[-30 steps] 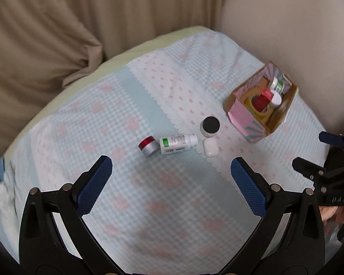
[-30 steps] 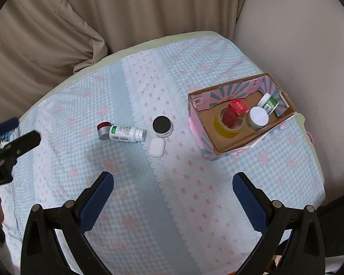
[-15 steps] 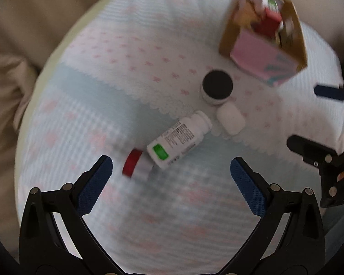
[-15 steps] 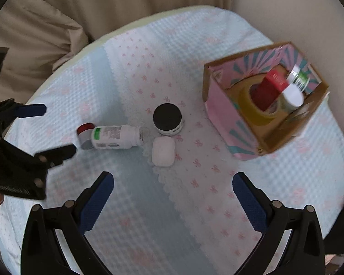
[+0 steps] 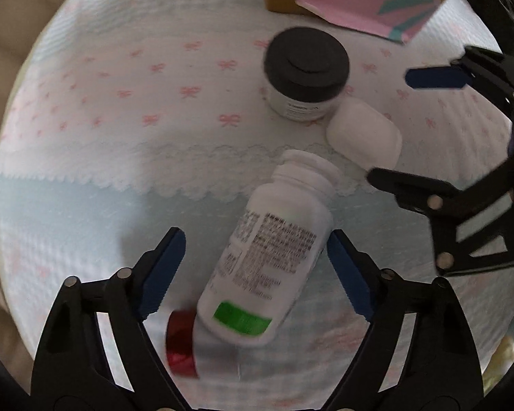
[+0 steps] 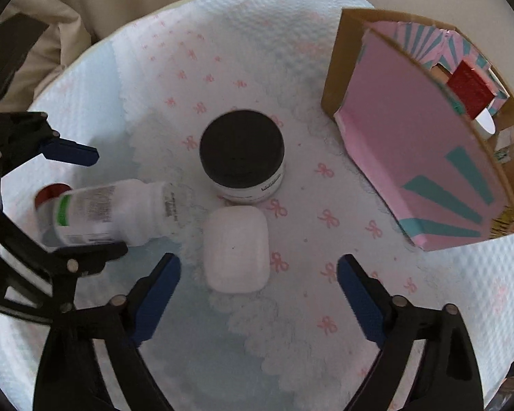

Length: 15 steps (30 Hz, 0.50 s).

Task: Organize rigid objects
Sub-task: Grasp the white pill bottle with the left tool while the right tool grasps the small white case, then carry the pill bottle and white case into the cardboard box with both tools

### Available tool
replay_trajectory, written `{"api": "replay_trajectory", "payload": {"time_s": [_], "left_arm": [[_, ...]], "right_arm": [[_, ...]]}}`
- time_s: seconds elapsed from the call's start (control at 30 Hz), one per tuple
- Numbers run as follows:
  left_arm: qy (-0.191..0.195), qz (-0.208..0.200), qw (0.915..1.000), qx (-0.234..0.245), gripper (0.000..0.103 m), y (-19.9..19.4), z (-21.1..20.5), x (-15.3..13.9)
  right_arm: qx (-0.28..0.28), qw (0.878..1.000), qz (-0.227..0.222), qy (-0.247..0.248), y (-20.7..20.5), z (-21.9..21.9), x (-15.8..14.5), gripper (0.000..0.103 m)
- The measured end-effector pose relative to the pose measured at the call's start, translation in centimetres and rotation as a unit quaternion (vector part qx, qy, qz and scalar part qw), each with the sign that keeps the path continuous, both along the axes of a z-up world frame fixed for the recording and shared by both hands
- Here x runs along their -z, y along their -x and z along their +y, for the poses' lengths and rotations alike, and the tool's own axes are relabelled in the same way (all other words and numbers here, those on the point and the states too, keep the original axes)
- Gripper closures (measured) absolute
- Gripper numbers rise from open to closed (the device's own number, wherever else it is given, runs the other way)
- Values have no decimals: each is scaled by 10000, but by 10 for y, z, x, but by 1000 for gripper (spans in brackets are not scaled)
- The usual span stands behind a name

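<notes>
- My left claw (image 5: 253, 263) is spread wide around the white bottle (image 5: 274, 253), which lies on its side on the table (image 5: 85, 157); one pad is just beside it, nothing gripped.
- My right claw (image 6: 258, 294) gapes wide over the white case (image 6: 236, 248), holding nothing.
- The black-lidded jar (image 6: 242, 157) stands just behind the case.
- The box (image 6: 425, 157) sits to the right.

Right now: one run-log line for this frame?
left gripper: open, straddling lying white bottle | right gripper: open, above white case | black-lid jar: upright | box: partly filled
</notes>
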<state>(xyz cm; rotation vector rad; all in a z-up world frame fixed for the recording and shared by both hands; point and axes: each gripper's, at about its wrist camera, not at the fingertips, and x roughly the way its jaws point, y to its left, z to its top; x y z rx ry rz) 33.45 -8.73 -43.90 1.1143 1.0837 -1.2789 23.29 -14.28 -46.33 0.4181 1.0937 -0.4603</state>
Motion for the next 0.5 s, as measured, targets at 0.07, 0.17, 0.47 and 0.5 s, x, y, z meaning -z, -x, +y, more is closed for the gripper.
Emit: {"api": "replay_trajectory", "payload": {"time_s": [0.07, 0.17, 0.47, 0.5], "left_arm": [[-45, 9, 9999, 146, 26, 4, -1, 7], [-120, 11, 9996, 272, 35, 9, -3, 15], [-55, -93, 9996, 259, 46, 17, -1, 13], [-54, -104, 9997, 219, 46, 17, 0, 12]], "right_arm": [[15, 10000, 15, 69, -3, -1, 6, 14], [12, 10000, -2, 44, -7, -4, 12, 20], [-201, 9998, -20, 55, -17, 1, 16, 60], [-225, 9997, -23, 54, -17, 1, 15, 62]]}}
